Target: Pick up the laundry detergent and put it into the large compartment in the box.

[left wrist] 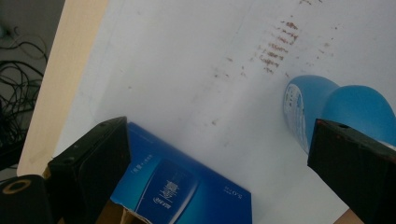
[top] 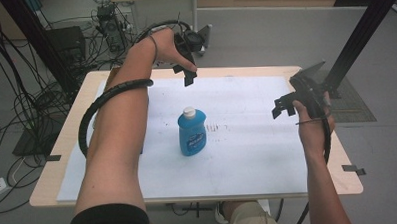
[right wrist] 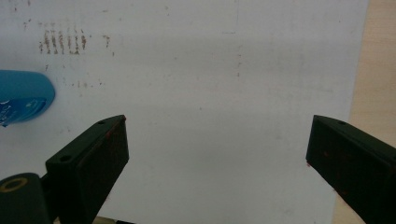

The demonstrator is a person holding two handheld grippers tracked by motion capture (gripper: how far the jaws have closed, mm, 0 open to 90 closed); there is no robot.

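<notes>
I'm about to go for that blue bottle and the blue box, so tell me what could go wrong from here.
1. The blue bottle stands upright and narrow on the white sheet; a sideways nudge from a gripper could tip it.
2. The blue box has an open flap, so a pinch there may crush it.
3. The left gripper and right gripper are both open and held above the sheet; closing in together, they might collide.

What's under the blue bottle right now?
The blue bottle stands upright on the white sheet, beside brown smudges. Its base covers whatever lies directly beneath.

Blue box (left wrist: 187,186) cut off by the left gripper view's bottom edge, its print too blurred to read.
</notes>
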